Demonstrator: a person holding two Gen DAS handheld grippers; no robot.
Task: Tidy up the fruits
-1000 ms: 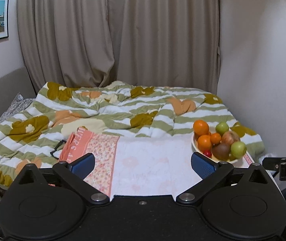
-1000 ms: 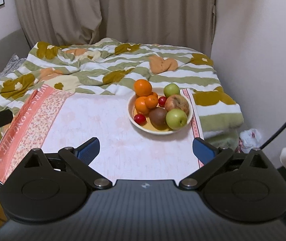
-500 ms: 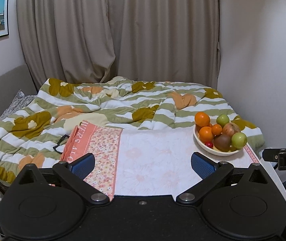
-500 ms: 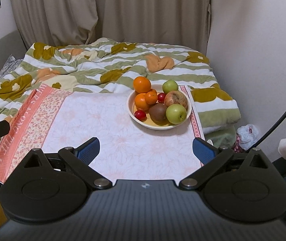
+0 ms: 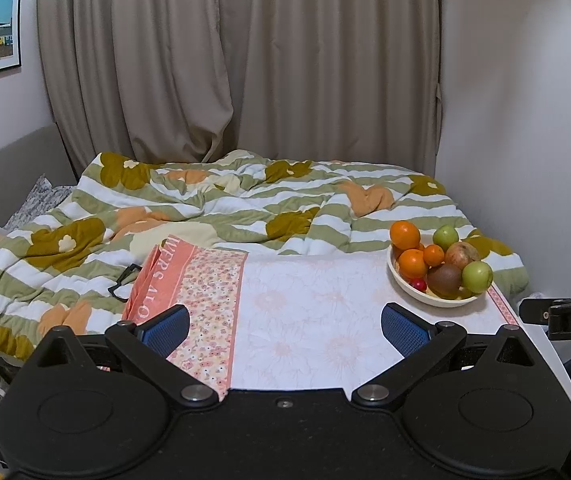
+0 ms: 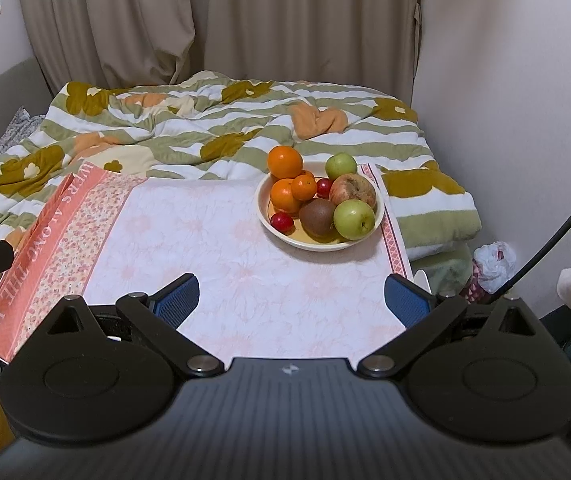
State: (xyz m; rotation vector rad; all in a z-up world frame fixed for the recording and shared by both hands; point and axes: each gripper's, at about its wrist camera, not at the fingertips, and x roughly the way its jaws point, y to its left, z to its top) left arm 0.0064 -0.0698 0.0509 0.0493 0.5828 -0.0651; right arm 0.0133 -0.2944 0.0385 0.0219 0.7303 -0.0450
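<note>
You have a table covered by a pale floral cloth (image 6: 225,248) with an orange border, just beside a bed with a striped flowered blanket (image 6: 213,128); beige curtains (image 5: 245,60) hang behind. The cream bowl (image 6: 285,236) stands at the far right of the cloth, piled with oranges (image 6: 284,162), green apples (image 6: 352,218), a brown kiwi (image 6: 317,216) and small red fruits. Your left gripper (image 5: 284,328) and right gripper (image 6: 291,298) both have jaws spread wide, holding nothing, near the table's front edge.

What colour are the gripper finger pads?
Blue, on both grippers' pads; clearest in the right wrist view.
</note>
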